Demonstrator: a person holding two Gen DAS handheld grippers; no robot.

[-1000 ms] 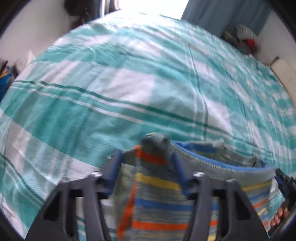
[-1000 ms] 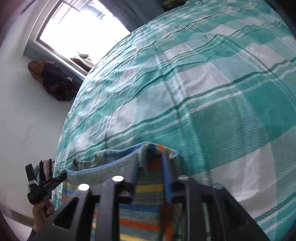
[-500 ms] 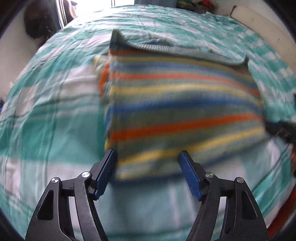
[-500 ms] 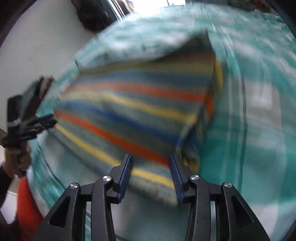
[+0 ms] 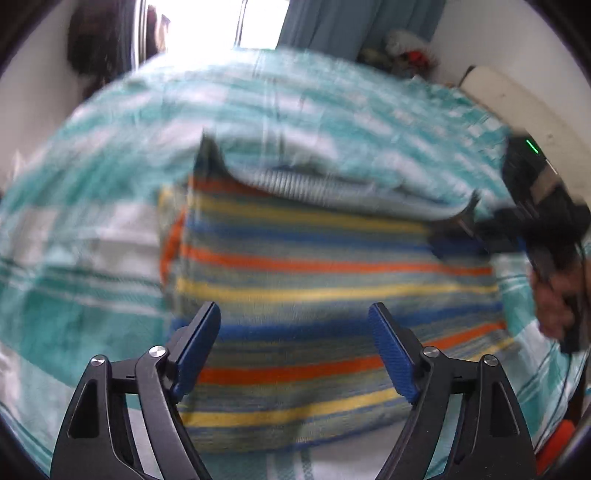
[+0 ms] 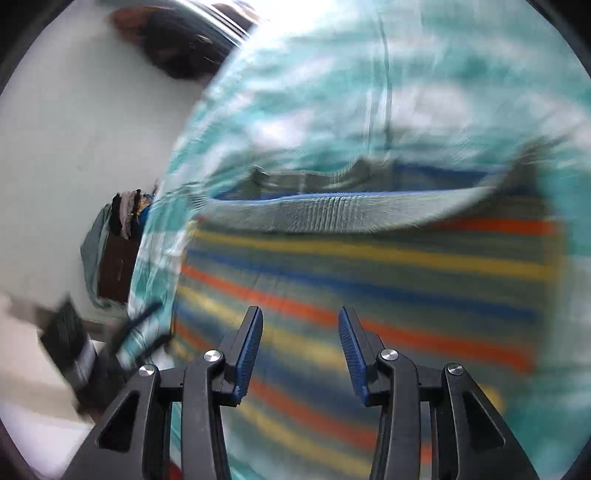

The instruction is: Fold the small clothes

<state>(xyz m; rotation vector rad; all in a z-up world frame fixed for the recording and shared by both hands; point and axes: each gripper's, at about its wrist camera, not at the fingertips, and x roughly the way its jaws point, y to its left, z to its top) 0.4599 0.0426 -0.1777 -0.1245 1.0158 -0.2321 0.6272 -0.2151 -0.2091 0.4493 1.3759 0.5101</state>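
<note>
A small striped garment (image 5: 325, 295) in orange, yellow, blue and grey lies flat on the teal checked bedspread (image 5: 92, 229), its grey ribbed waistband (image 5: 332, 188) at the far side. My left gripper (image 5: 295, 343) hovers over its near part, jaws opening, nothing pinched between them. In the left wrist view my right gripper (image 5: 461, 236) reaches in from the right edge, held by a hand (image 5: 554, 306). From the right wrist view the same garment (image 6: 388, 295) fills the frame, and my right gripper (image 6: 301, 350) stands open above it, holding nothing. Both views are blurred.
The bed's left edge runs beside a white wall (image 6: 92, 147). Clothes hang over a brown cabinet (image 6: 118, 258) there. A dark bag (image 5: 99, 40) hangs near the bright window (image 5: 258, 22). A white headboard (image 5: 509, 92) and a pile of things (image 5: 399, 51) lie at the far right.
Both grippers let go of the striped garment, which dropped flat onto the bed, and drew back toward its near edge. The left jaws have spread wider.
</note>
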